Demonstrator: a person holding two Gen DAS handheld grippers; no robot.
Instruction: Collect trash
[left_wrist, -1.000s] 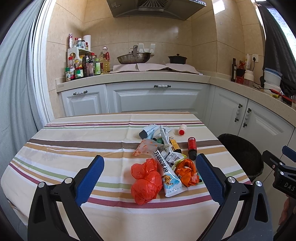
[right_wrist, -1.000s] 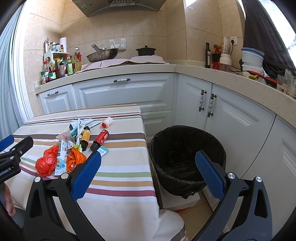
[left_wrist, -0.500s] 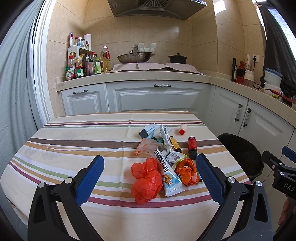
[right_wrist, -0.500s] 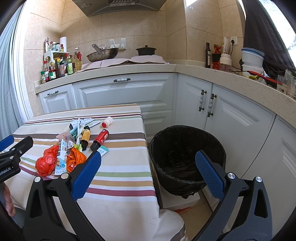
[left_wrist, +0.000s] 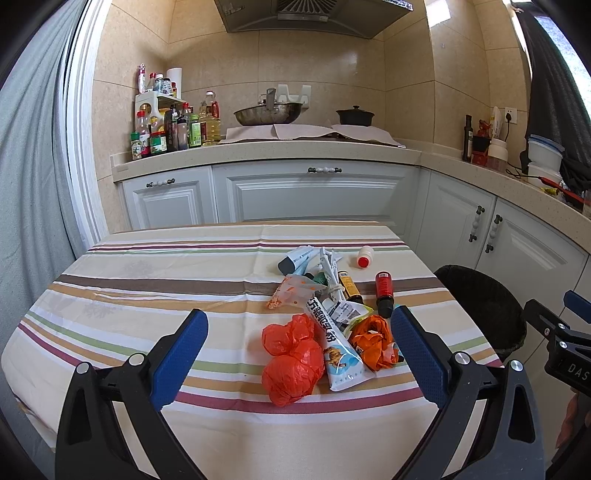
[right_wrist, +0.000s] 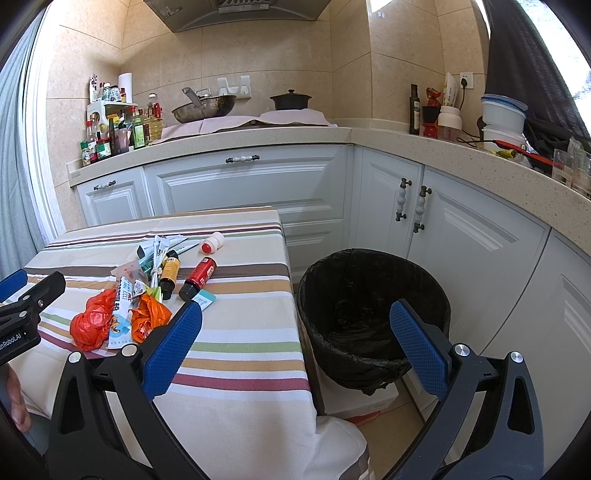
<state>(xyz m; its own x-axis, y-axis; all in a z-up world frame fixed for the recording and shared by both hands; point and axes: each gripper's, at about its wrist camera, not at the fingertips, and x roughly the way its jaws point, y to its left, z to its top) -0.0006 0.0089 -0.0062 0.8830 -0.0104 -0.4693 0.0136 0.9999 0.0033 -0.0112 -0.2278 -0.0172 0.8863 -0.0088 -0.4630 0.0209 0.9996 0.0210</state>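
A pile of trash lies on the striped tablecloth (left_wrist: 147, 288): a crumpled red plastic bag (left_wrist: 291, 360), an orange bag (left_wrist: 373, 341), a white snack wrapper (left_wrist: 334, 347), a red bottle (left_wrist: 383, 293), an amber bottle (left_wrist: 349, 286) and a small white bottle with a red cap (left_wrist: 365, 256). My left gripper (left_wrist: 295, 354) is open, hovering just short of the red bag. My right gripper (right_wrist: 295, 349) is open too, at the table's right edge beside the black-lined trash bin (right_wrist: 373, 314). The pile shows in the right wrist view as red bag (right_wrist: 90, 319) and red bottle (right_wrist: 197, 277).
White kitchen cabinets (left_wrist: 314, 192) and a counter with condiment bottles (left_wrist: 166, 125), a wok (left_wrist: 267, 112) and a black pot (left_wrist: 354, 116) stand behind the table. A grey curtain (left_wrist: 29, 184) hangs on the left. The bin stands on the floor between table and corner cabinets (right_wrist: 443, 229).
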